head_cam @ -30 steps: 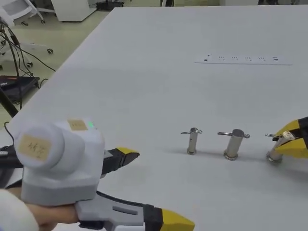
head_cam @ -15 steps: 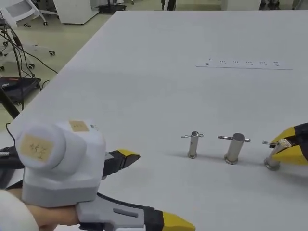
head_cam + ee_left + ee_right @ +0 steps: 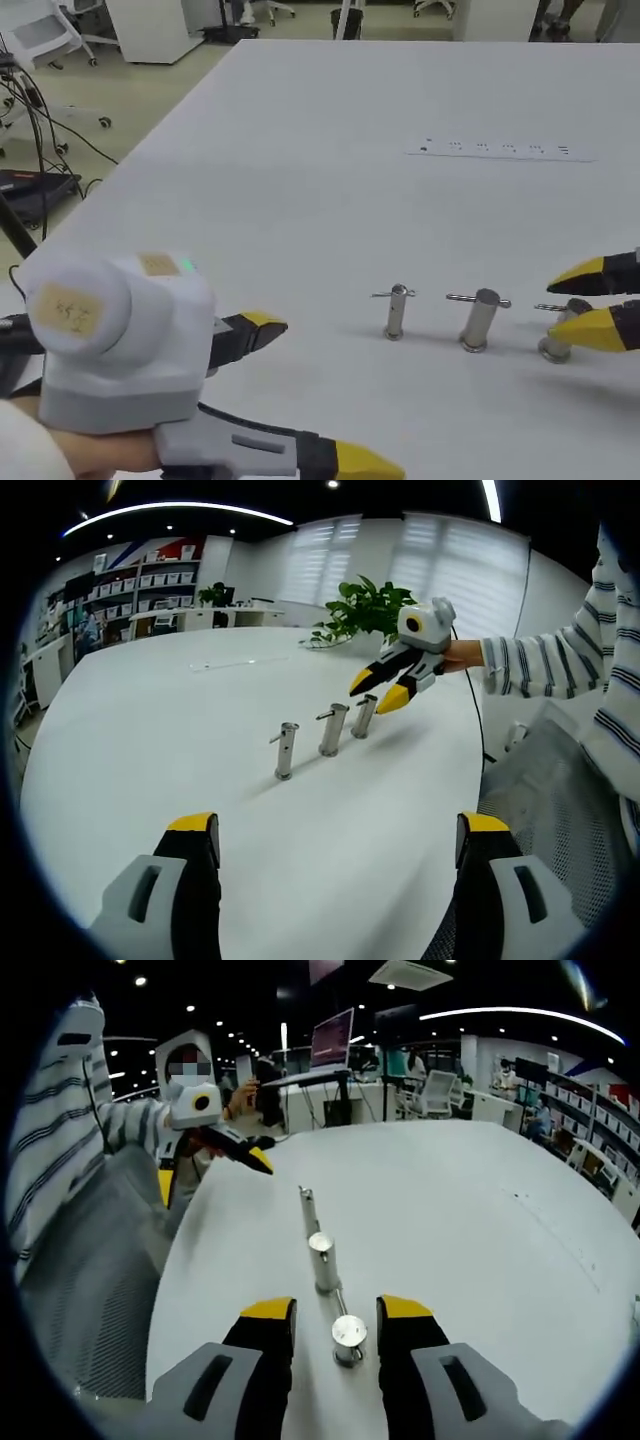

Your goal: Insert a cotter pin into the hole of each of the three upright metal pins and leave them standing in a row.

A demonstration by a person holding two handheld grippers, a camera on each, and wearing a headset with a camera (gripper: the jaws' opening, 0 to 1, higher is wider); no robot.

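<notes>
Three upright metal pins stand in a row on the white table: the left pin, the middle pin and the right pin. Each has a cotter pin through its top. My right gripper is open, its yellow fingers either side of the right pin's top without gripping it. In the right gripper view that pin stands between the open jaws of my right gripper, with the middle pin beyond it. My left gripper is open and empty, well left of the row.
A white power strip lies flat at the back right of the table. The table's left edge drops to a floor with cables and chairs. A potted plant stands beyond the table's far side.
My right gripper's jaws have parted from the top of the right pin, which stays standing with its cotter pin in. My left gripper has held still.
</notes>
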